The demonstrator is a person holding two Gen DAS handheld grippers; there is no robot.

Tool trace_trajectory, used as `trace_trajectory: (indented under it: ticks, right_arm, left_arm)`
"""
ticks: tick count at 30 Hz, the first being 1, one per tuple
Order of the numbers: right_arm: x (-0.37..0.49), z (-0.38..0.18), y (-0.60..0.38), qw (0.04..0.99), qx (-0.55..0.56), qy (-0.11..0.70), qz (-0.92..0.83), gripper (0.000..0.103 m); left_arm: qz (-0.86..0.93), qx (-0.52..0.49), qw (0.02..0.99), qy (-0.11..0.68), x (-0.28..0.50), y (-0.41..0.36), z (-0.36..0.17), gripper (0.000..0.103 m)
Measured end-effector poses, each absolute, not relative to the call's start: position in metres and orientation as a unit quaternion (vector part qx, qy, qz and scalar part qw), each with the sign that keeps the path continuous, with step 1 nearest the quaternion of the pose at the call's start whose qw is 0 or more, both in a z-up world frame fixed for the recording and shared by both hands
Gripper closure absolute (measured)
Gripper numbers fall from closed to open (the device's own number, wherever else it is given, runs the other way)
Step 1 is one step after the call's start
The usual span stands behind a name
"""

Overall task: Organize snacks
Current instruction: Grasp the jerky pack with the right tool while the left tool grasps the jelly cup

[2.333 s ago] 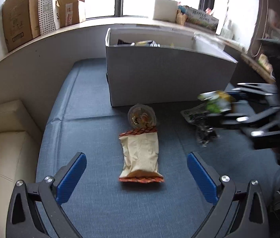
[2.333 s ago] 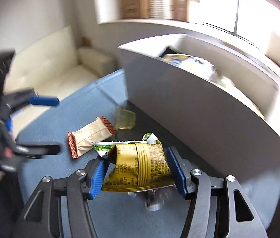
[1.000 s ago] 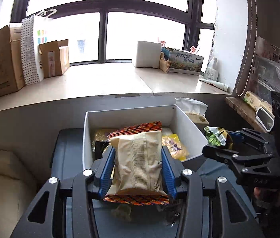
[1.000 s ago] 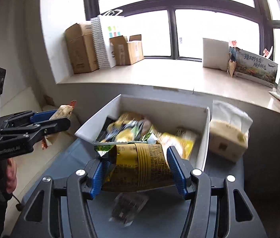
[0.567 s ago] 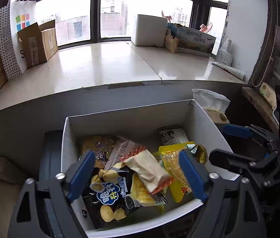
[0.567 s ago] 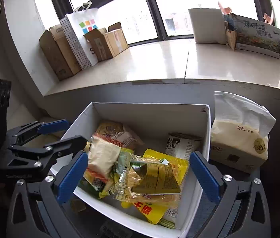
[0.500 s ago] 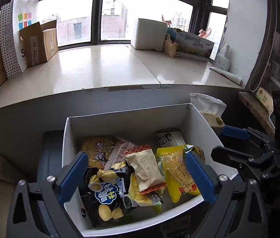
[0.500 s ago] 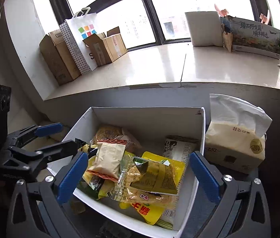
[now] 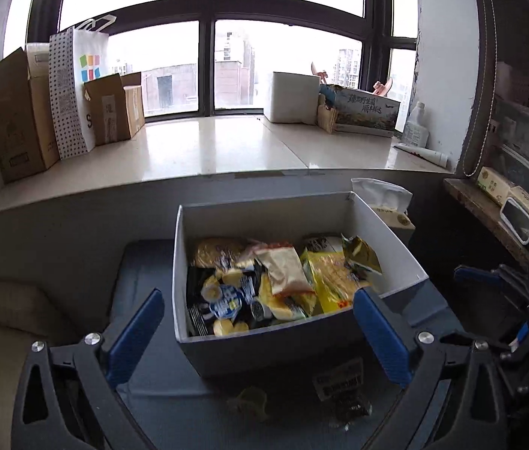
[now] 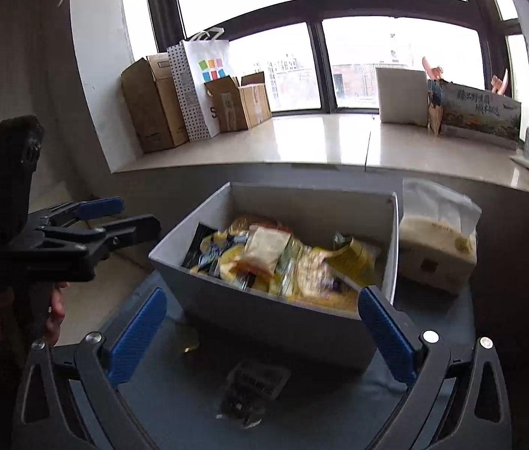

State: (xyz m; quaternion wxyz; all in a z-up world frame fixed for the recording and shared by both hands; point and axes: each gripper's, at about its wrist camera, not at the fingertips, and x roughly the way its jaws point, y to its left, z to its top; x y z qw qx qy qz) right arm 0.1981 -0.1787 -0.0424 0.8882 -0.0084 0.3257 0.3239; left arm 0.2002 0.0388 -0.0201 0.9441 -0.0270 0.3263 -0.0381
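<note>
Lying lengthwise toward the window, tan snack packet (image 9: 286, 270) atop box (image 9: 264, 352) contents.

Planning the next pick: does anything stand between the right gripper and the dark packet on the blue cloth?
Nothing visible does. The dark packet lies alone on the cloth before the box, right ahead of the open right gripper.

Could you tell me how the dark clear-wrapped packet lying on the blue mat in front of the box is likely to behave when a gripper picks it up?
The packet looks thin and crinkly, so it will probably sag and bend rather than stay stiff. Its glossy wrapper may slide between the pads. It lies flat on the mat, so it seems light and unlikely to roll.
</note>
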Motion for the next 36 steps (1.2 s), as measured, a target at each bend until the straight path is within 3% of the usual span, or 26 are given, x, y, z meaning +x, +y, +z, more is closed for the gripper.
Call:
trace_trajectory:
  ticks: [9,23,24,26,27,36]
  right_arm:
    - [0.153,-0.145,-0.170,0.876,-0.008,0.423,0.232,0.000]
    - [0.194,-0.193,-0.101,0.863,-0.086,0.455,0.202,0.000]
    - [0.195,-0.193,-0.100,0.862,-0.087,0.455,0.204,0.002]
    - [0.194,-0.192,-0.100,0.864,-0.098,0.448,0.208,0.017]
    - [0.192,-0.191,-0.100,0.867,-0.107,0.441,0.209,0.034]
    - [0.189,-0.187,-0.104,0.860,-0.097,0.444,0.232,0.044]
  left_arm:
    - [-0.023,-0.082,0.933,0.349,0.109,0.046,-0.082,0.000]
    - [-0.027,-0.109,0.918,0.380,0.089,0.070,-0.108,0.000]
    - [-0.029,-0.111,0.917,0.381,0.090,0.070,-0.109,0.000]
    - [-0.028,-0.111,0.917,0.383,0.092,0.071,-0.112,0.000]
    - [-0.030,-0.110,0.916,0.385,0.094,0.070,-0.114,0.000]
    - [-0.036,-0.060,0.911,0.405,0.120,0.058,-0.131,0.000]
